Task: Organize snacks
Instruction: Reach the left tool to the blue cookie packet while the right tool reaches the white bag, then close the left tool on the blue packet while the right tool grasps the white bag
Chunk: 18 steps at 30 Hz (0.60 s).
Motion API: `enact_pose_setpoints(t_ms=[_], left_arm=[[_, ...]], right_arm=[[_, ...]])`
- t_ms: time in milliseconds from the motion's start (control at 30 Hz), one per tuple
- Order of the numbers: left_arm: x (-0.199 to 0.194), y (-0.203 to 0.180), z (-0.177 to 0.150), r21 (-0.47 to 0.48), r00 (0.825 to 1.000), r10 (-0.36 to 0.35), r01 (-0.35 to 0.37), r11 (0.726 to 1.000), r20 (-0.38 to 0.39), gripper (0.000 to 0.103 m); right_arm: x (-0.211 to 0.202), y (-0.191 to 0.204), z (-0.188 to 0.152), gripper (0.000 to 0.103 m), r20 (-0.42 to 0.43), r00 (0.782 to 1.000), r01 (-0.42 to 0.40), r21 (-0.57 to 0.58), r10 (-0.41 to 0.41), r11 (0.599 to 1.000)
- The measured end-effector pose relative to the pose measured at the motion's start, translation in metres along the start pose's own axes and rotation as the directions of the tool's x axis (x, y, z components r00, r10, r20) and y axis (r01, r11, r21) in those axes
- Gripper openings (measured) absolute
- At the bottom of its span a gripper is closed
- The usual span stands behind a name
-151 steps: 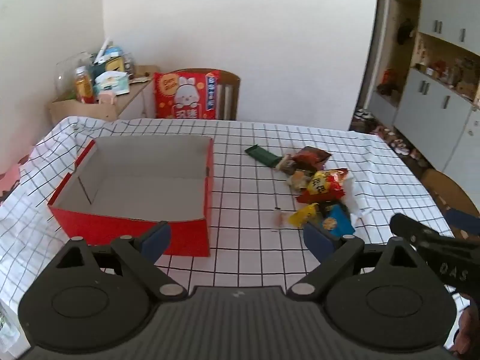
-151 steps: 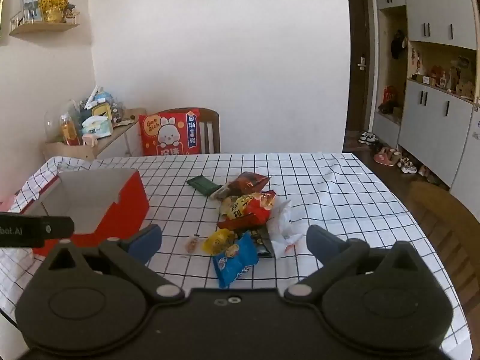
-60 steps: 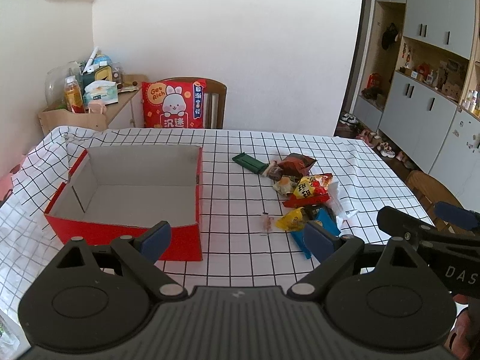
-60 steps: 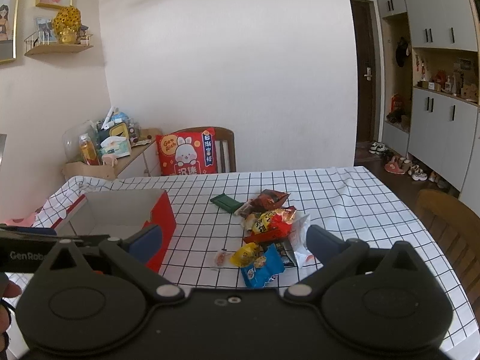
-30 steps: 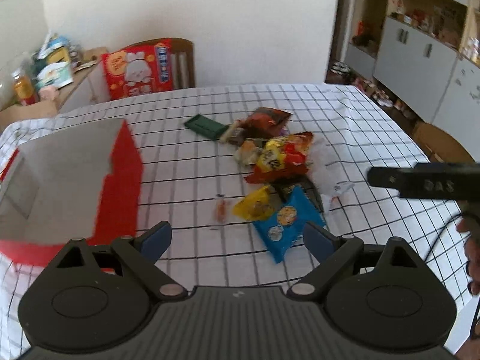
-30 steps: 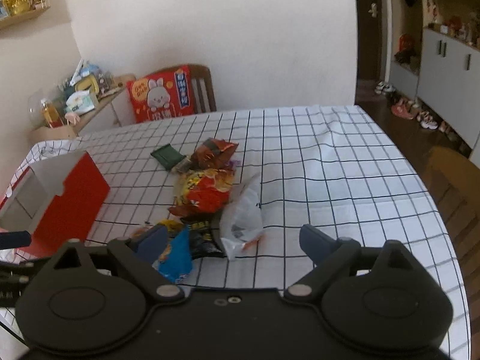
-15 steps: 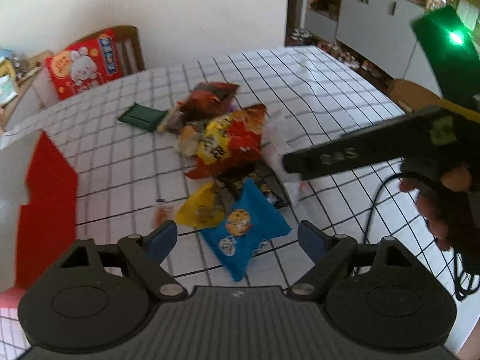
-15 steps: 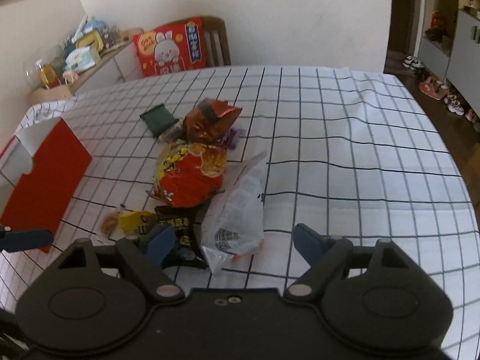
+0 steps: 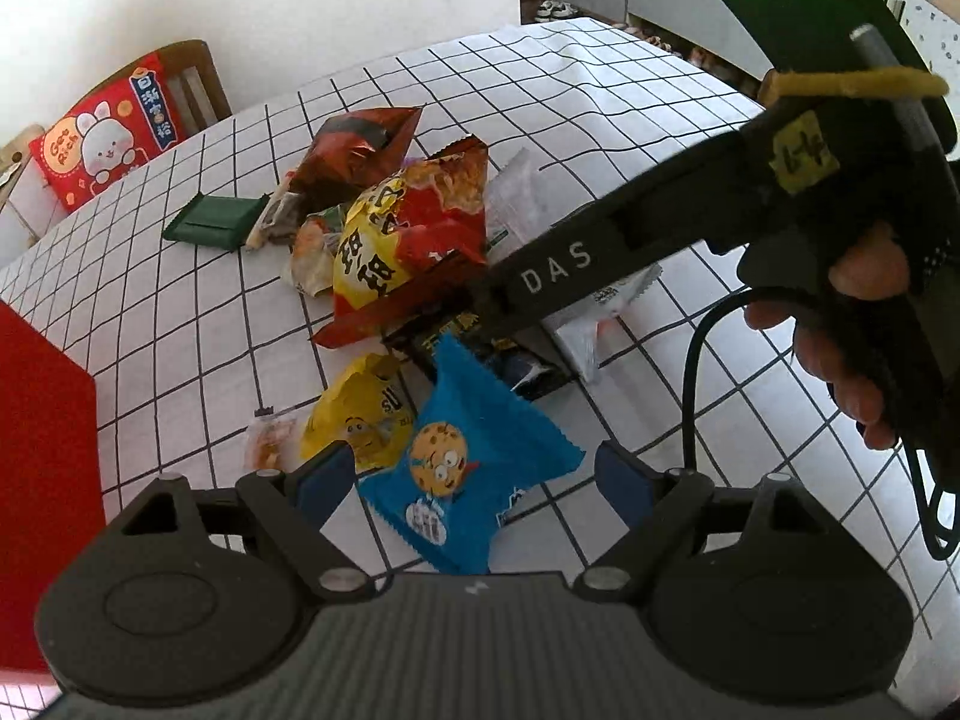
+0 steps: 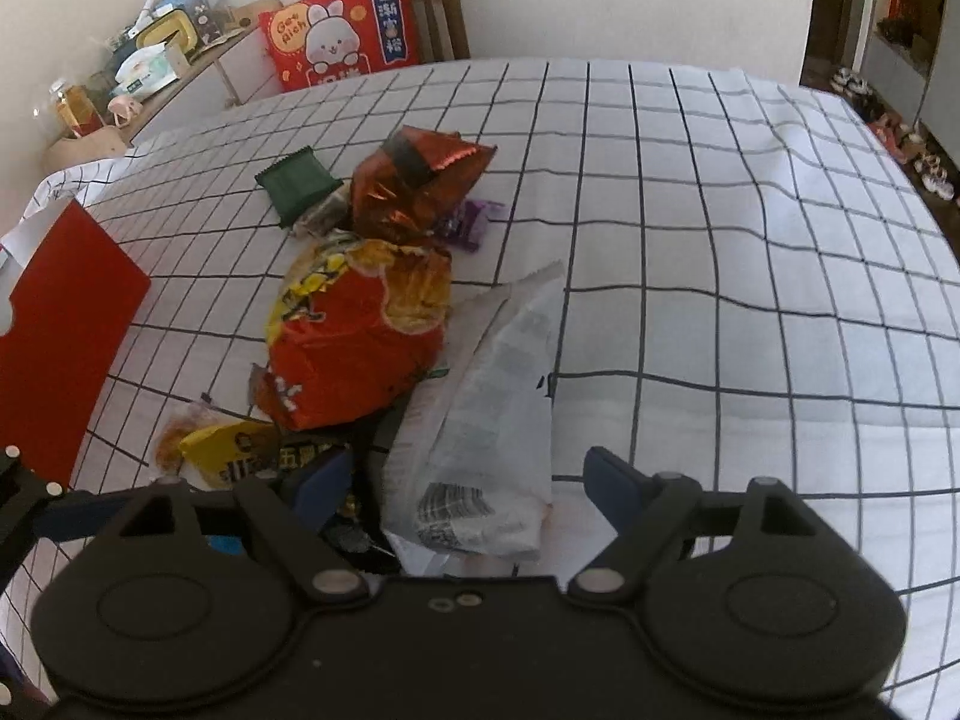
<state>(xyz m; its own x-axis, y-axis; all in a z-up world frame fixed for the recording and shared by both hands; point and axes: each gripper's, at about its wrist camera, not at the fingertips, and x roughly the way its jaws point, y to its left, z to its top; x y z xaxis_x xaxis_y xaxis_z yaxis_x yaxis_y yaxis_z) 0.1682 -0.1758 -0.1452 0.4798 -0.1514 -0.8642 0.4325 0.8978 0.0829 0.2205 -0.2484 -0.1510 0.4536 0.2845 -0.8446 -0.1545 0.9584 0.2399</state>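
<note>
snacks lie in a loose heap on the checked tablecloth [image 10: 750,252], with the red box [image 9: 42,468] off to the left of the heap and apart from it. nearest the left gripper [image 9: 474,480] is a blue cookie packet [image 9: 465,468], lying flat between its wide-apart fingers, which do not touch it. the right gripper [image 10: 465,483], also spread wide with nothing pinched, frames a white packet [image 10: 486,420] that leans against the big red and yellow chip bag [image 10: 360,336]. to do the pick well, each gripper should probably settle lower so the fingers straddle one packet only, close on a crimped edge or the flatter middle, and lift straight up so neighbours such as the yellow packet [image 9: 360,414] are not dragged. the two tools sit close, so staggering the lifts looks safer.
</note>
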Motion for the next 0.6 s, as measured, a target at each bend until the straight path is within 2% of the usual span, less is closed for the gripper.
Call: enact_pose_setpoints(t_ms=[67, 133, 200, 333, 500, 600], left_arm=[[0.002, 0.000, 0.001, -0.002, 1.000, -0.005, 0.005, 1.000, 0.000, 0.087], [0.003, 0.001, 0.001, -0.009, 1.000, -0.012, 0.012, 1.000, 0.000, 0.074], [0.006, 0.004, 0.003, -0.027, 1.000, -0.019, 0.019, 0.999, -0.010, 0.066], [0.005, 0.006, 0.003, -0.050, 1.000, -0.024, 0.023, 0.998, -0.008, 0.063], [0.003, 0.011, 0.002, -0.102, 1.000, -0.022, 0.022, 0.995, -0.004, 0.059], [0.001, 0.013, 0.002, -0.126, 1.000, -0.013, 0.012, 0.992, -0.004, 0.051]], right_arm=[[0.002, -0.002, 0.001, 0.082, -0.001, 1.000, -0.011, 0.008, 0.011, 1.000], [0.004, -0.002, 0.001, 0.081, -0.003, 1.000, -0.017, 0.010, 0.018, 1.000], [0.004, -0.006, 0.002, 0.077, 0.000, 0.999, -0.034, 0.028, 0.034, 0.999], [0.003, -0.013, 0.002, 0.063, 0.000, 0.998, -0.057, 0.078, 0.057, 0.995], [0.000, -0.017, -0.001, 0.059, 0.019, 0.997, -0.072, 0.099, 0.070, 0.992], [-0.002, -0.019, -0.003, 0.048, 0.029, 0.997, -0.069, 0.116, 0.067, 0.991]])
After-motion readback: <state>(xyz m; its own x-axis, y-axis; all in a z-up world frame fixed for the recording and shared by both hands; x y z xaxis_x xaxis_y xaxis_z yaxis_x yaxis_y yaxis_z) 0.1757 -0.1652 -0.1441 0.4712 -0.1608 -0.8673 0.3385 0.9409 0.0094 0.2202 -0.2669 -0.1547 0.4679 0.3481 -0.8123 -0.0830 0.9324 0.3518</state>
